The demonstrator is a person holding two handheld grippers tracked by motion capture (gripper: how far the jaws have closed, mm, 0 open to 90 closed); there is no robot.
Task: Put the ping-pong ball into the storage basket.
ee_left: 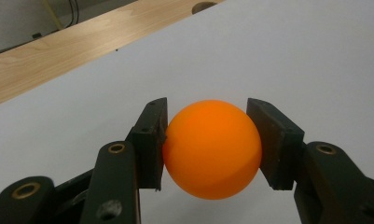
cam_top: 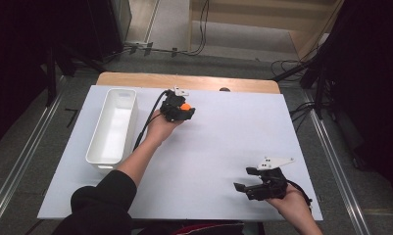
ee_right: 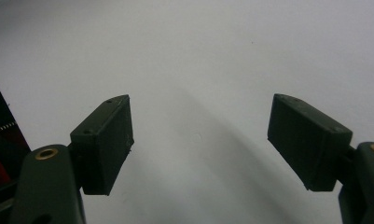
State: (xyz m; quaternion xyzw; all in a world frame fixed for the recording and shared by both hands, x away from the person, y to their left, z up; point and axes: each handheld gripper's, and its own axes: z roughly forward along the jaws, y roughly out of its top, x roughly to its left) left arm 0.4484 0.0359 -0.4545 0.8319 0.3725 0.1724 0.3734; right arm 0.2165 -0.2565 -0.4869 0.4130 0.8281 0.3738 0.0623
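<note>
In the high view, the left gripper [cam_top: 185,109] sits in the upper middle of the frame, just right of the white tray [cam_top: 104,147], and it pinches an orange ball [cam_top: 184,106]. The person's forearm reaches up to it from the lower left, a dark sleeve covering the arm near the bottom edge. The ball shows as a small orange spot at the tip of the gripper, over the white sheet [cam_top: 223,147] that covers the bench.

The left gripper view gives the grip plainly. The ball [ee_left: 211,148] fills the middle of the frame, squarely between the two black pads, with one pad [ee_left: 151,140] pressed against its left side and the other against its right. The pads meet the ball about at its widest part, and its top and bottom bulge clear of them. Behind it lies the white sheet, and a strip of bare wooden bench edge [ee_left: 58,56] runs across the upper left of the frame.

The right gripper [cam_top: 243,187] rests in the lower right of the high view, well apart from the ball and the tray. In the right gripper view [ee_right: 201,140] its jaws stand spread wide, with bare white sheet between them.
</note>
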